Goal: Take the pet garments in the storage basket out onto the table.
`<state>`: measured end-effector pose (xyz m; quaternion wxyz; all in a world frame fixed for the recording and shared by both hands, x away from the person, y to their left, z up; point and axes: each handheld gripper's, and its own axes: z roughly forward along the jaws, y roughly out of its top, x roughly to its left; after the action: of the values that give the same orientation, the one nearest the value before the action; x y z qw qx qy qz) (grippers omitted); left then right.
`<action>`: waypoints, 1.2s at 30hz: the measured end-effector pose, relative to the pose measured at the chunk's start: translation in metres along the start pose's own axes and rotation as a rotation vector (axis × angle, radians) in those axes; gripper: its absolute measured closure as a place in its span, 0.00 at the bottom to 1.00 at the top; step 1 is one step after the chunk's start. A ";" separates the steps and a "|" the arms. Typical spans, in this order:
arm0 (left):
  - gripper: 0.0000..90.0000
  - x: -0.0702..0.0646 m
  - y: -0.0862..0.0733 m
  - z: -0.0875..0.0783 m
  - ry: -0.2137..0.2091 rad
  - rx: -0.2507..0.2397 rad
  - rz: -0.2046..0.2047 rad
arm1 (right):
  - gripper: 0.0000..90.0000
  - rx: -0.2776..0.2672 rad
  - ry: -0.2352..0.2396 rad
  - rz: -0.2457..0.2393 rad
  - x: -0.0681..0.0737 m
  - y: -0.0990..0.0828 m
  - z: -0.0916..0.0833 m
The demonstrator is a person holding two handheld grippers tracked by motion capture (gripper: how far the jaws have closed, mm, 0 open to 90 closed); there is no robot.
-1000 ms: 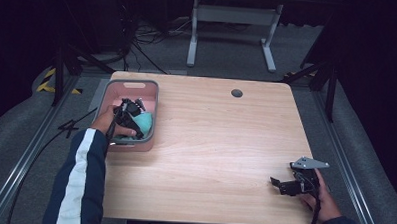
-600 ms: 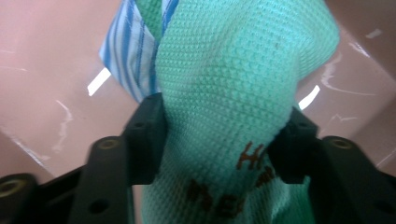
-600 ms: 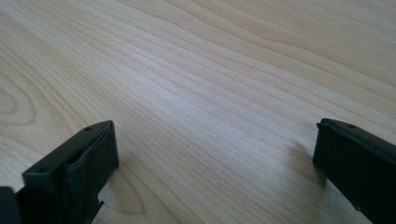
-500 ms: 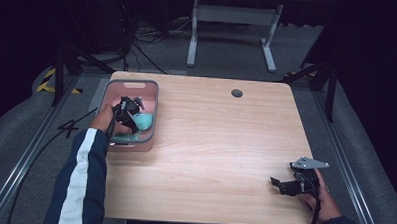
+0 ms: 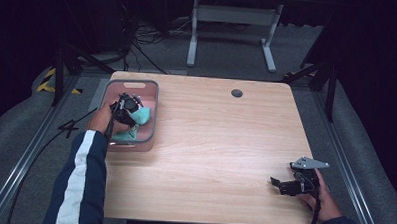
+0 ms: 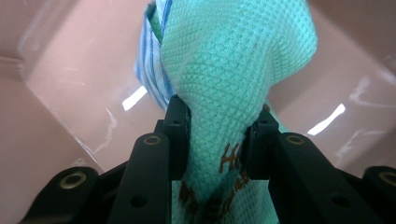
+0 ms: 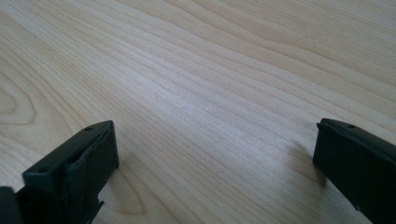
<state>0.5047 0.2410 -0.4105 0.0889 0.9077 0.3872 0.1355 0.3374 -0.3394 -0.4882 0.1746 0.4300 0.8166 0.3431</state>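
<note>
The left gripper (image 6: pixel 217 140) had just closed, pinching the green waffle cloth (image 6: pixel 233 70) between its fingers (image 6: pixel 176 135) inside the pink bin (image 5: pixel 152 98). The right gripper (image 7: pixel 215 158) had its fingers spread wide, with bare wooden table (image 7: pixel 210 93) between them.

Your cloth (image 6: pixel 233 70) is a mint-green waffle-weave piece with brown lettering near its lower end and a blue-and-white striped layer (image 6: pixel 149 79) folded against one side. It's bunched into a narrow neck where the left gripper (image 6: pixel 217 135) pinches it, then flares wider beyond. It sits inside the pink tub (image 5: pixel 149 98) at the worktop's far left corner.
</note>
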 end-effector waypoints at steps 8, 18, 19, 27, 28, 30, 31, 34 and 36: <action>0.76 0.004 -0.012 -0.023 0.019 -0.135 -0.052 | 0.01 0.000 0.000 0.000 0.000 0.000 0.000; 0.77 0.009 -0.032 -0.054 0.006 -0.314 -0.108 | 0.01 0.000 0.000 0.000 0.000 0.000 0.000; 0.77 0.009 -0.034 -0.056 0.014 -0.330 -0.108 | 0.01 0.000 0.000 0.000 0.000 0.000 0.000; 0.77 0.009 -0.048 -0.077 0.014 -0.423 -0.135 | 0.01 0.000 0.000 0.001 0.000 0.000 0.000; 0.77 0.009 -0.049 -0.080 0.013 -0.440 -0.130 | 0.01 0.000 0.000 0.000 0.000 0.000 0.000; 0.77 0.006 -0.051 -0.086 0.012 -0.463 -0.126 | 0.01 0.000 0.000 0.000 0.000 0.000 0.000; 0.77 0.004 -0.051 -0.089 0.018 -0.474 -0.118 | 0.01 0.000 0.000 0.000 0.000 0.000 0.000; 0.77 -0.001 -0.051 -0.099 0.000 -0.500 -0.109 | 0.01 0.000 0.000 0.000 0.000 0.000 0.000; 0.77 -0.004 -0.050 -0.102 0.003 -0.505 -0.100 | 0.01 0.000 0.000 0.000 0.000 0.000 0.000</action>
<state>0.4365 0.2781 -0.3278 0.3187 0.8362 0.3858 0.2244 0.3373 -0.3394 -0.4882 0.1744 0.4302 0.8166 0.3431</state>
